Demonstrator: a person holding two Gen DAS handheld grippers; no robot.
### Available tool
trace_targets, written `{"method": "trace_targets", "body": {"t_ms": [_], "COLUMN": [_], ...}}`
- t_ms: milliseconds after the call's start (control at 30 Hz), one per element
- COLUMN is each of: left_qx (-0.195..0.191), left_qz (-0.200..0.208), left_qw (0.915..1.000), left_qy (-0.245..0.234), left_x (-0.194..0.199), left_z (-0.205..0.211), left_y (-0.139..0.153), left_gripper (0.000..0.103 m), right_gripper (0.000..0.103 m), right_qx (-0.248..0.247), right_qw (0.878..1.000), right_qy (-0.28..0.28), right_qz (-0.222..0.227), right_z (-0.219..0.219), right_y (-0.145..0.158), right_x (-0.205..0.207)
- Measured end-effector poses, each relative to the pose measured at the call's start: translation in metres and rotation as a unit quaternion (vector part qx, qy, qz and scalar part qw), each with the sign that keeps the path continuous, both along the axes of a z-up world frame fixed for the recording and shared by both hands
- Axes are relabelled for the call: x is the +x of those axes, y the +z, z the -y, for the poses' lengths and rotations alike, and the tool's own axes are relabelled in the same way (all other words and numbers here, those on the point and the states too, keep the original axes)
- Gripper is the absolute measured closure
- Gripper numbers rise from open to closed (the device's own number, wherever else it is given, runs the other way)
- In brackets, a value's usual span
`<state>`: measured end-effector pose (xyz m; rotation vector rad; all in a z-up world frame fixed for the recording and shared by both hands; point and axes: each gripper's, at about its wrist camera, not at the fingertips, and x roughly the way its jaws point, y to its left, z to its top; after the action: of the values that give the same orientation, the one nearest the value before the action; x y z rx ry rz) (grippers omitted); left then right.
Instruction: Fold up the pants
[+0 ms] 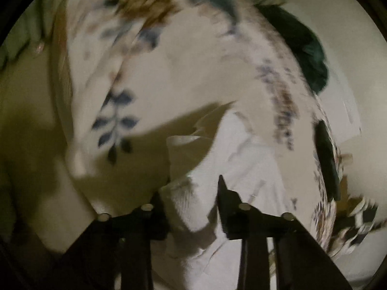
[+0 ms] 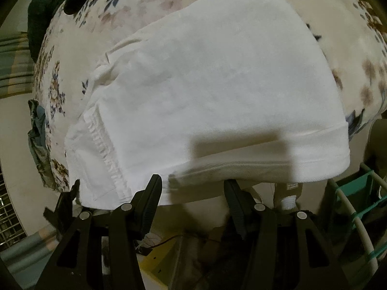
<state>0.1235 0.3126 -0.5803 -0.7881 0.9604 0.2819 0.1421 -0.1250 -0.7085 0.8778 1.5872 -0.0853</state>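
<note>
While the left view is motion-blurred, it does show the left tool (image 1: 191, 193) with white cloth bunched between its fingers, so I read it as pinching the pants (image 1: 241, 169), though blur keeps me from being sure how tightly. Cloth runs up and right from the tool, over a floral bedspread (image 1: 116, 101). A dark green garment (image 1: 302, 55) lies at the bed's far edge, well apart from the work.

Right view is sharp. Pants (image 2: 217, 84) lie flat on the bedspread (image 2: 150, 7), already doubled into a broad slab. Long axis runs from near-left to far-right; the waistband (image 2: 101, 149) with its gathered elastic sits near-left, and the hem edge (image 2: 254, 166) runs along the bed edge closest to the camera. Right tool (image 2: 193, 193) has its fingers spread with nothing between them, just short of that hem, which overhangs slightly above the gap. Another black tool tip (image 2: 63, 203) touches the waistband corner, probably the left one.

Judgement: the right tool is lined up on the hem and the left is at the waistband end, so the next fold likely goes across the long axis, the near edge carried away toward the far end. A plastic basket (image 2: 358, 207) stands right of the bed.
</note>
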Motion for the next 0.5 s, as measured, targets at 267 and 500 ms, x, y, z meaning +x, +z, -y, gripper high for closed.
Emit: {"method": "trace_targets", "body": {"t_ms": [267,500], "left_qx": [0.079,0.079], "left_qz": [0.100,0.155], "left_qw": [0.9855,0.9492], "left_qy": [-0.113,-0.263], "left_x": [-0.003,-0.008], "left_z": [0.092,0.231], "left_y": [0.118,0.176], "left_gripper": [0.089,0.089], "right_gripper": [0.047,0.047], "right_qx": [0.009,0.005], "right_qw": [0.999,0.997], "right_qy": [-0.028,-0.073], "right_qz": [0.018,0.040], "right_z": [0.030,0.092], "right_y": [0.014,0.035], "right_x": [-0.016,-0.043]}}
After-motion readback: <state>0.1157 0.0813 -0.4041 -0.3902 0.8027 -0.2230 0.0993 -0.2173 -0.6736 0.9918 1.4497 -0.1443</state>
